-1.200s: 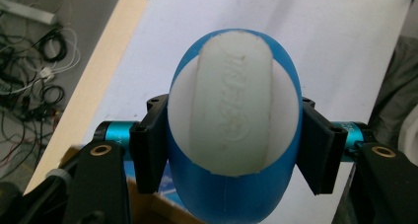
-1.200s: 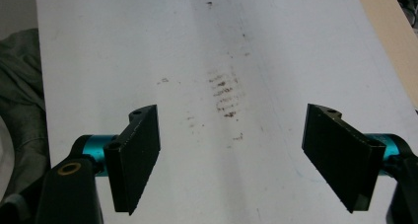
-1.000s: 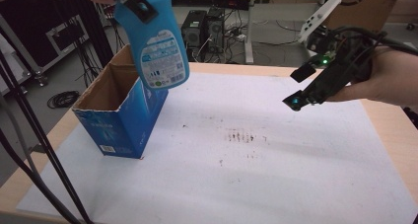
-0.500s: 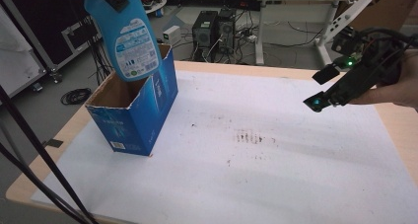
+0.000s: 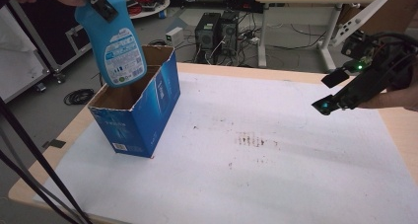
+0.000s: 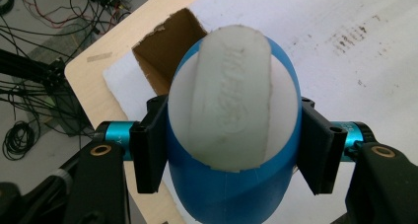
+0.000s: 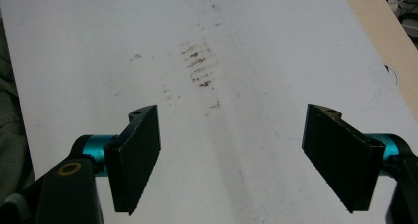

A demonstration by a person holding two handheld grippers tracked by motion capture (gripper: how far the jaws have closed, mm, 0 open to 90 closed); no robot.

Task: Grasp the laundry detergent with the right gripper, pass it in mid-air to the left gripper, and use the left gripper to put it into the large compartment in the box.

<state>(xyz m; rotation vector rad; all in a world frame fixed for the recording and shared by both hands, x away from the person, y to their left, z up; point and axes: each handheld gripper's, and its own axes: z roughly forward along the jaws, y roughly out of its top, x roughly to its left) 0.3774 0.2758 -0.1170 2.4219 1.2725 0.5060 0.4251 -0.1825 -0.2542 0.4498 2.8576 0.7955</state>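
One blue bottle (image 5: pixel 112 41), one open blue box (image 5: pixel 138 107) near the tabletop's far left corner. Left gripper (image 6: pixel 231 150) clamped on the bottle above the box; right gripper (image 7: pixel 231 160) spread wide, empty, over the right edge.

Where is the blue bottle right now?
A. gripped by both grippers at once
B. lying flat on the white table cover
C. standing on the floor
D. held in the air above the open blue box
D: the left gripper alone clamps the blue bottle above the open blue box.
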